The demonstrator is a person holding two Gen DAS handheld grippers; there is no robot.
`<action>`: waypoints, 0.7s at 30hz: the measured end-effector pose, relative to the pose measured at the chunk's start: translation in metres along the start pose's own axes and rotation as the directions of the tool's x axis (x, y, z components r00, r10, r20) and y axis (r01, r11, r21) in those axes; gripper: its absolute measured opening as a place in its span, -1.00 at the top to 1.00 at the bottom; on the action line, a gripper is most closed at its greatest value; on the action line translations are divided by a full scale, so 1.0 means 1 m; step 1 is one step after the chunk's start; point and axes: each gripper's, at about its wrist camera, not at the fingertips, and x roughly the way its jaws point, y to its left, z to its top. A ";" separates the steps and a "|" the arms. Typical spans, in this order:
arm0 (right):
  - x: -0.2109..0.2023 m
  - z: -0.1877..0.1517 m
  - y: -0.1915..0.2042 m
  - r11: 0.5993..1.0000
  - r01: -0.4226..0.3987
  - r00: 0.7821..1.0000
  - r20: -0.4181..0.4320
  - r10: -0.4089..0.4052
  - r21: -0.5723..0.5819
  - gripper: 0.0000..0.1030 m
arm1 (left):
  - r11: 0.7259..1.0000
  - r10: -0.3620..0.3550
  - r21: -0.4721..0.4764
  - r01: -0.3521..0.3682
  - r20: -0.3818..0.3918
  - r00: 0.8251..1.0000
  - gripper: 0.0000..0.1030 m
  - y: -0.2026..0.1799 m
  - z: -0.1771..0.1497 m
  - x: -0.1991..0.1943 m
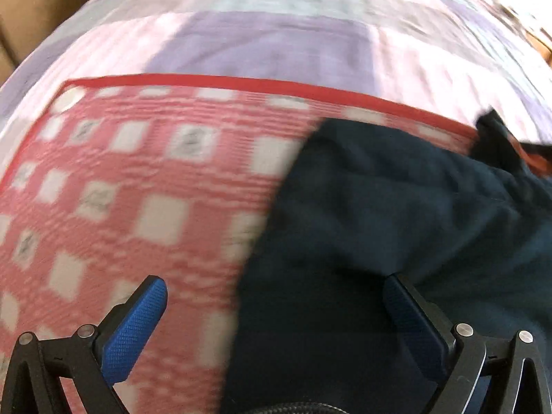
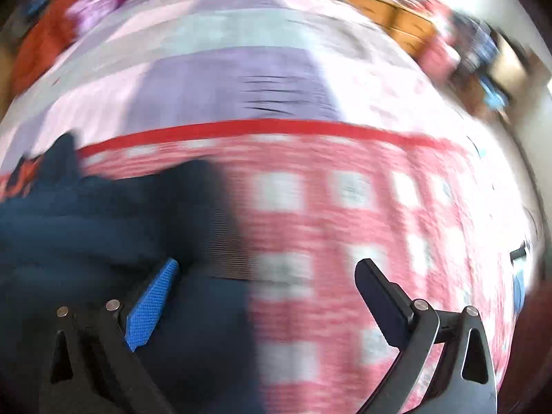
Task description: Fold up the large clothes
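A dark navy garment [image 1: 396, 207] lies on a red and white checked cloth [image 1: 138, 189], filling the right half of the left wrist view. My left gripper [image 1: 276, 286] is open over the garment's left edge, nothing between its blue pads. In the right wrist view the same dark garment [image 2: 103, 224] lies at the left on the checked cloth [image 2: 345, 224]. My right gripper [image 2: 267, 269] is open above the garment's right edge, holding nothing. Both views are blurred by motion.
Under the checked cloth is a bed cover [image 1: 276, 45] in lilac, pink and pale blue patches. An orange-red bundle [image 2: 38, 45] lies at the far left. Wooden furniture [image 2: 390, 24] and cluttered items stand beyond the bed's far right.
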 end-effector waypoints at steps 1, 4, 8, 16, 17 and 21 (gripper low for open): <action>-0.010 -0.005 -0.008 1.000 -0.016 0.999 0.031 0.016 0.002 -0.99 | 1.000 0.010 -0.010 -0.010 0.024 1.000 -0.99 0.006 -0.003 -0.009; -0.052 -0.031 -0.008 0.995 0.051 0.987 0.155 -0.038 -0.081 -0.99 | 1.000 0.013 -0.005 -0.012 0.077 0.997 -0.99 0.007 -0.024 -0.052; -0.121 -0.087 0.017 0.993 -0.010 0.972 0.233 0.037 -0.114 -0.99 | 0.998 0.036 0.050 -0.042 0.105 0.994 -0.99 -0.015 -0.064 -0.121; -0.286 -0.217 0.080 0.995 -0.005 0.966 0.258 0.030 -0.096 -1.00 | 0.997 -0.008 0.083 0.005 0.039 0.999 -0.99 -0.075 -0.164 -0.292; -0.302 -0.228 0.084 0.996 -0.030 0.972 0.231 0.049 -0.086 -1.00 | 0.997 -0.003 0.078 0.001 0.025 1.000 -0.99 -0.081 -0.171 -0.304; -0.339 -0.264 0.090 0.995 -0.096 0.995 0.030 0.096 -0.013 -1.00 | 0.998 0.004 0.057 -0.001 -0.057 0.998 -0.99 -0.111 -0.201 -0.347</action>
